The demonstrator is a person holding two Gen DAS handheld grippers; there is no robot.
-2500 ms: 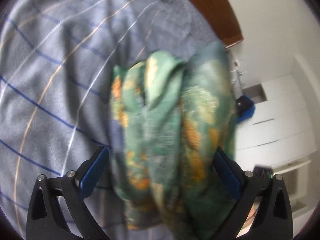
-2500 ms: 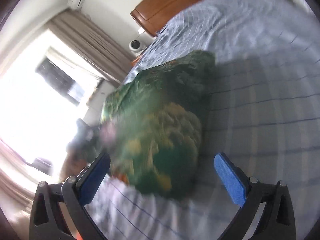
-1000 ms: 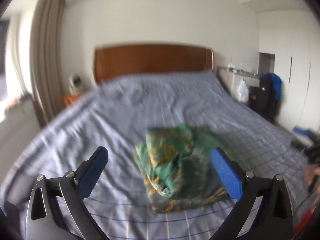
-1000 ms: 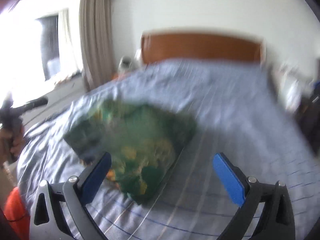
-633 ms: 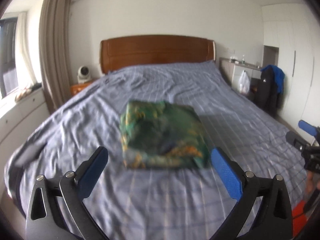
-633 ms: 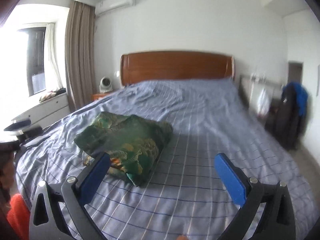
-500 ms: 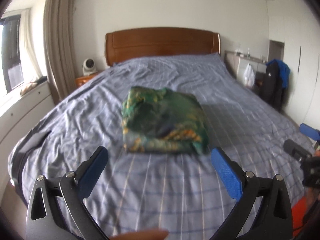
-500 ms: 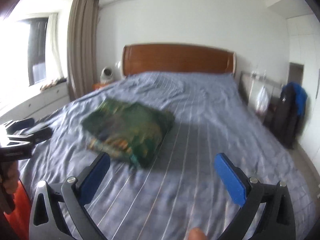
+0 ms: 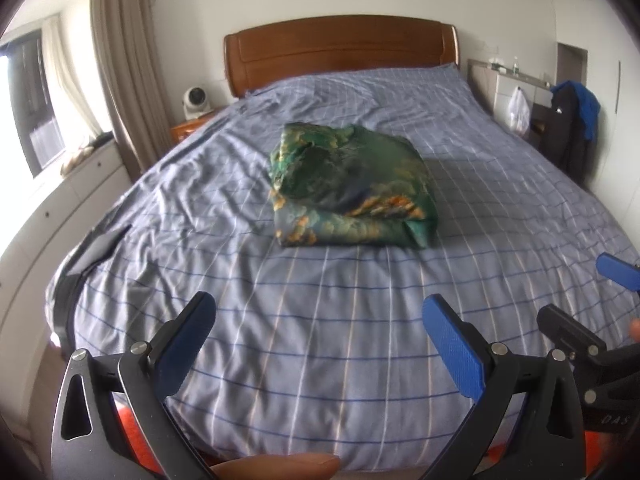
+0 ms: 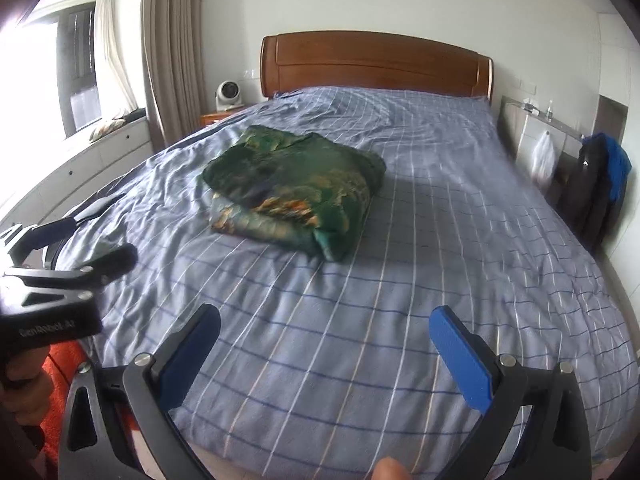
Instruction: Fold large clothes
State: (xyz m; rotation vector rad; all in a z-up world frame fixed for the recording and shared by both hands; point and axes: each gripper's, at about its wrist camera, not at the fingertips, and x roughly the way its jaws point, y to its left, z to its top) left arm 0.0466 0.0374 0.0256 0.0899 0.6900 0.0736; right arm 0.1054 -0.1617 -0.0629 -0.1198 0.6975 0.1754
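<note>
Lying folded on the checked bed (image 9: 320, 340), the green patterned garment (image 9: 352, 192) is left untouched, both grippers' jaws spread empty, apparently finished.

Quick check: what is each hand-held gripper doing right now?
Left hand-held gripper: open, holding nothing.
Right hand-held gripper: open, holding nothing; the folded green cloth lies on the bed.

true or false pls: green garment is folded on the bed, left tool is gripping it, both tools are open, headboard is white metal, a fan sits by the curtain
1. The green and orange patterned garment lies folded on the blue checked bedspread: true.
2. The left tool grips it: false, it hangs apart, empty.
3. Left tool and right tool are both open: true.
4. The headboard is white metal: false, the headboard is brown wood.
5. A small white fan sits near the beige curtain: true.
</note>
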